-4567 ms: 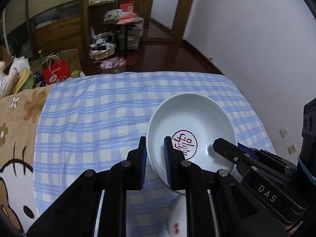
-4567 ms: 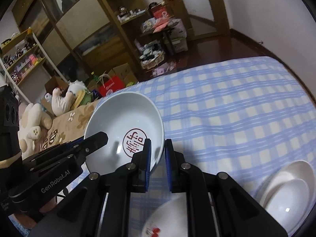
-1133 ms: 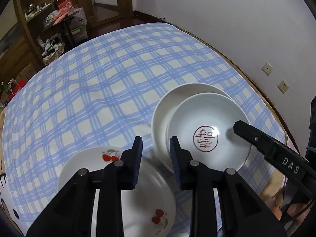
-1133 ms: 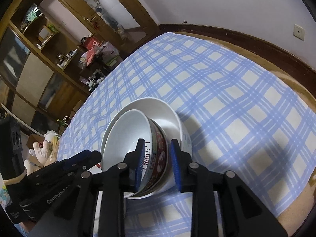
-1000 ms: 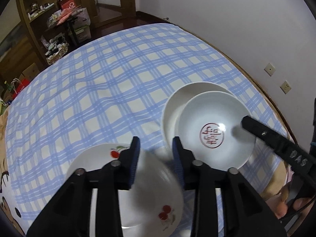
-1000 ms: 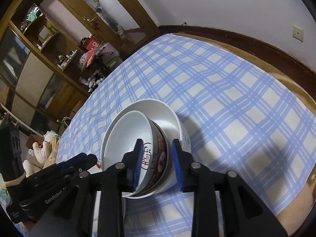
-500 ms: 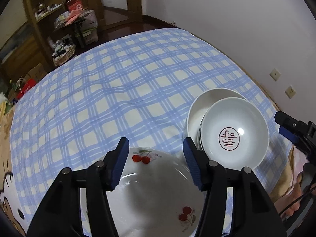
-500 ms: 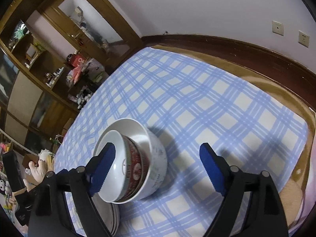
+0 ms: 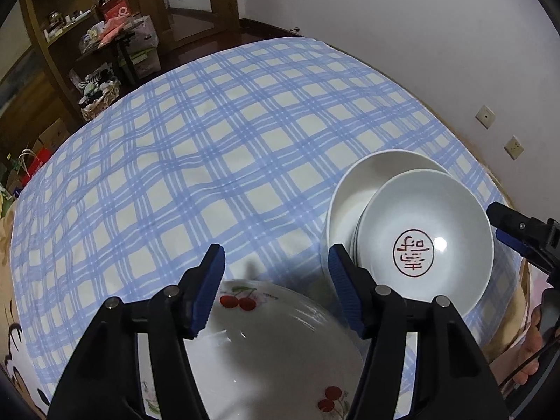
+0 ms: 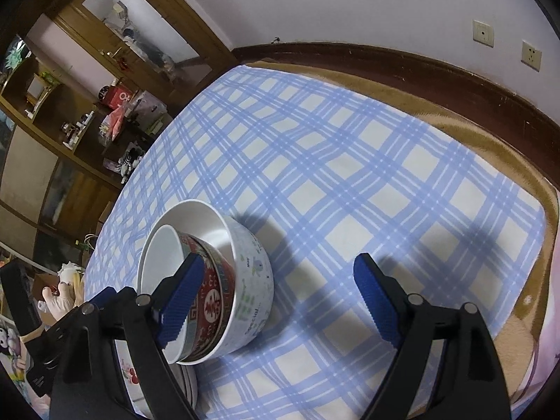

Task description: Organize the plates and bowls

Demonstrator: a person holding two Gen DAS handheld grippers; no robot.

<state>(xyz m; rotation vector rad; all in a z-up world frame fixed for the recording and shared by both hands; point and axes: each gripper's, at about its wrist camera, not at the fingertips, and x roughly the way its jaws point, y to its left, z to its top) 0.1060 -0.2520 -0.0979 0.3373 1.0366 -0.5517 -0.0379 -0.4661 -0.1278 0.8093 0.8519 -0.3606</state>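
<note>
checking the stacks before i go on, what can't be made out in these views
- Left wrist view: the cherry plate is cut off by the bottom edge and partly covered by the left tongs, whose jaws are opening with nothing pressed between them.
- Right wrist view: the red patterned bowl nested in the white bowl is partly hidden by the right tongs; the plates under them are mostly hidden.

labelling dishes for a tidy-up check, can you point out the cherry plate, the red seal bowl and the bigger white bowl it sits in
cherry plate (image 9: 273, 343): left wrist view, on its bare white middle
red seal bowl (image 9: 413, 252): left wrist view, on its red seal
bigger white bowl (image 9: 353, 196): left wrist view, on its exposed inner wall
</note>
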